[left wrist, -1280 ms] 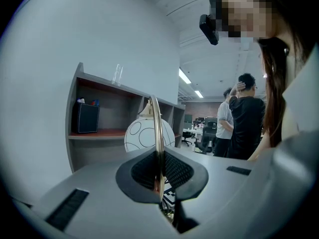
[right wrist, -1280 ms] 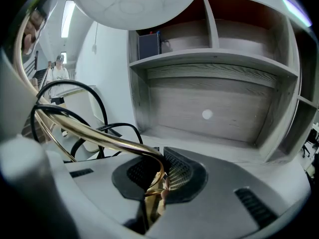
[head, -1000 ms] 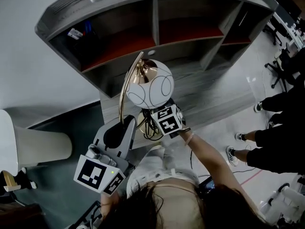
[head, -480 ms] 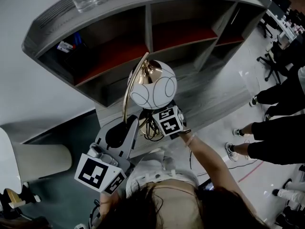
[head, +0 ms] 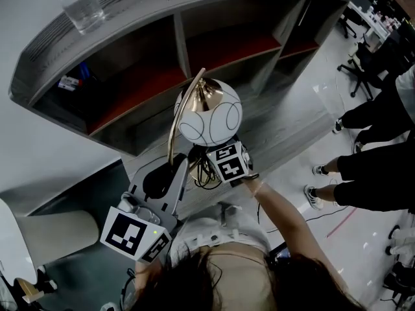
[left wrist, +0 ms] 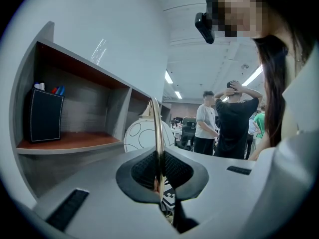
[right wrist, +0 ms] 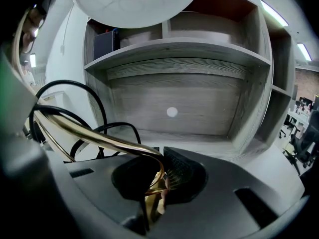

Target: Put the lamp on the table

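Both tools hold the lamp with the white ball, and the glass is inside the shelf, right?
Not quite. The glass stands on top of the shelf unit, not inside it; the head view shows that. The left tool and right tool do hold the lamp.

- Left gripper (left wrist: 159,177) fills the foreground, and its jaws are pinched tight on the lamp's gold rod (left wrist: 158,133).
- The thin rod runs straight up out of the dark pads (left wrist: 142,169), curving slightly at the top.
- Just behind it is the lamp's white globe (left wrist: 139,136), marked with thin circle lines.
- On the left is a grey shelf unit (left wrist: 117,114) with a reddish-brown board; a black pen holder (left wrist: 44,116) stands on it, with pens poking out.
- In the background, under ceiling strip lights, one person in a white shirt (left wrist: 205,123) stands beside another in black (left wrist: 234,121) with hands on head.
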